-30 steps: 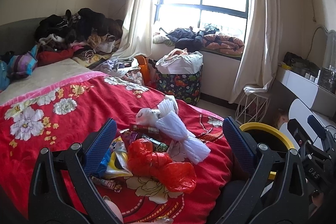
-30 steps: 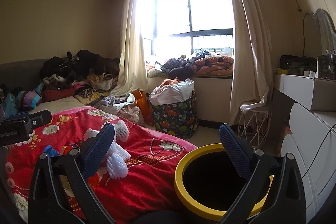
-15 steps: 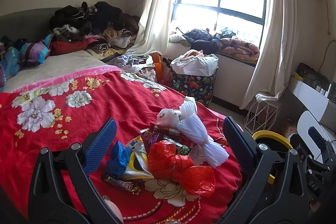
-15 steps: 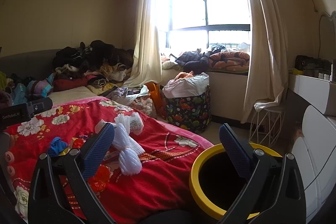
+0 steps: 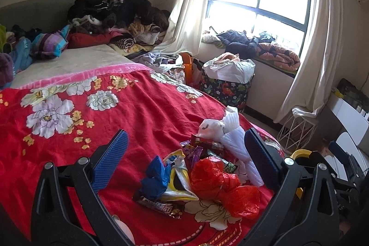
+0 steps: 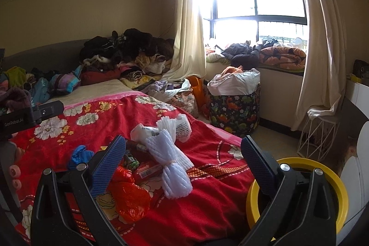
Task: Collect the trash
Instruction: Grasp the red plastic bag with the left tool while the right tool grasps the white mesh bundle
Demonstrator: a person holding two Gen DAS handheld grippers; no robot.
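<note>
Trash lies in a heap on the red floral blanket (image 5: 143,112): a red plastic bag (image 5: 221,186), a blue wrapper (image 5: 155,174), a dark candy bar wrapper (image 5: 159,202), a yellow packet (image 5: 177,179) and a bundle of white foam net (image 5: 237,144). My left gripper (image 5: 186,160) hangs open just above the heap, holding nothing. In the right wrist view the foam net (image 6: 170,163), the red bag (image 6: 131,197) and the blue wrapper (image 6: 80,155) lie ahead. My right gripper (image 6: 182,163) is open and empty. A yellow-rimmed bin (image 6: 299,195) stands beside the bed at the lower right.
Clothes are piled at the bed's head (image 6: 129,47). A patterned laundry basket (image 6: 233,105) stands under the window, with a white wire stool (image 6: 318,130) to its right. A white dresser (image 5: 350,117) lines the right wall. The other gripper's body (image 6: 27,117) shows at the left.
Both views have swung left towards the bed and moved closer to the heap. The yellow bin has slid towards the right edge. Both grippers stayed open.
</note>
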